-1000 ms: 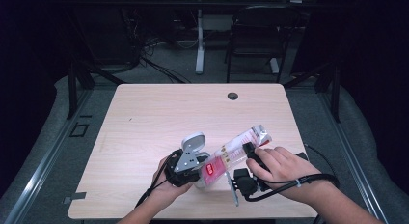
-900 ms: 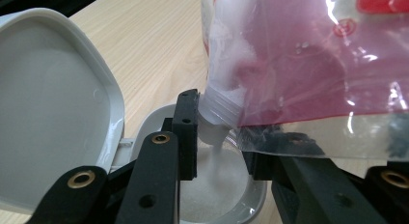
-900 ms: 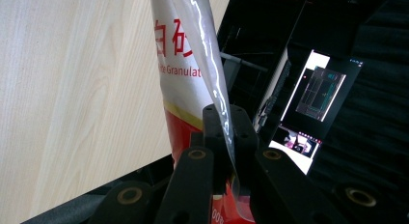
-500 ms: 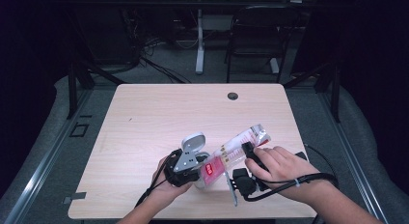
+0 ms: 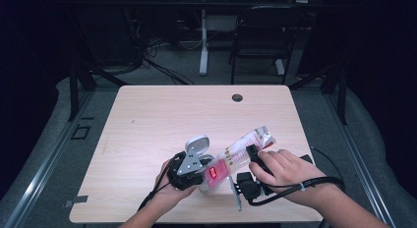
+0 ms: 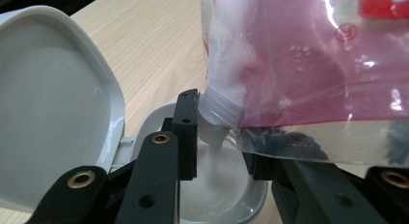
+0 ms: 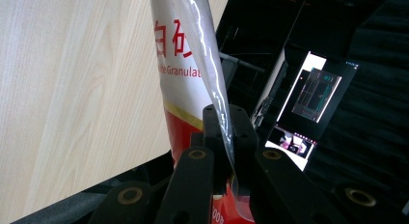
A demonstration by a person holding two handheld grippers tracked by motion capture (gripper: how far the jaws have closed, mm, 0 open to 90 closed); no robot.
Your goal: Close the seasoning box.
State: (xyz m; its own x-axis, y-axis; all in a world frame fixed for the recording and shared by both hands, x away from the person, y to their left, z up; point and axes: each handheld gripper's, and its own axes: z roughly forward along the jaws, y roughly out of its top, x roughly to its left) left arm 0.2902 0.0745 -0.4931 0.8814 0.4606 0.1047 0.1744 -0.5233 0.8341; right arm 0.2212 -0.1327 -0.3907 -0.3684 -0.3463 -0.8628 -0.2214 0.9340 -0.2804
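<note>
Sugar bag (image 5: pixel 242 150): clear pouch with red and white print, tilted, spout end low at the near left, sealed end high at the far right; above the near middle of the worktop (image 5: pixel 162 115).
Bag spout (image 6: pixel 214 119): pointing down into the open jar, just inside the rim; white sugar packed behind it in the pouch.
Jar (image 6: pixel 219 195): small, grey-white, round mouth, white grains inside; standing on the worktop near its front edge, below the spout.
Jar lid (image 5: pixel 195 144): hinged, flipped up and back on the far-left side of the jar; pale inside face turned toward the left tongs in the left gripper view.
Left tongs (image 6: pixel 221 137): clamped around the jar, one black jaw on each side of the rim; held in the left hand (image 5: pixel 167 186), low at the near left of the high view.
Right tongs (image 7: pixel 225 137): clenched on the flat film of the bag, jaws pressed together with the plastic pinched between them; held in the right hand (image 5: pixel 280 169), just right of the bag.
Cable (image 5: pixel 295 188): black, looping from the right tongs across the right wrist.
Worktop: light wood grain, round dark hole (image 5: pixel 237 98) near the far edge.
Screen (image 7: pixel 311 103): lit, upright, on a dark frame behind the bag in the right gripper view.
Background: chair (image 5: pixel 258 46) and table legs on grey floor beyond the worktop.
</note>
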